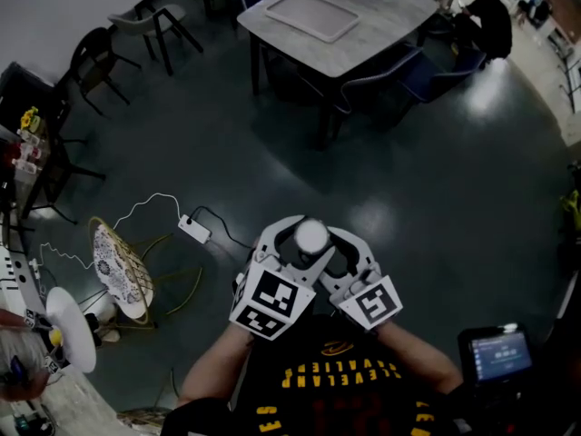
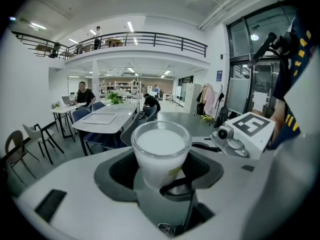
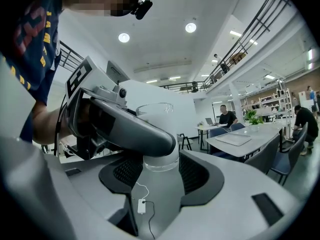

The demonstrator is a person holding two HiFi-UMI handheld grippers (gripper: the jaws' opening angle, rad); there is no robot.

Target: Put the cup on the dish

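L gripper (image 2: 161, 164) is clamped on the white cup (image 1: 311, 236), its 2 pads on the cup's sides below the rim. R gripper (image 3: 161, 176) hugs the cup's base, and both pads look to be touching it. The cup's up in the air over the dark floor (image 1: 272, 143), just ahead of my chest. The white dish (image 1: 71, 330) is well apart, far left.

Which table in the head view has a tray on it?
The light grey table at top centre: a flat tray lies on it. The dark table at the left edge shows only small clutter.
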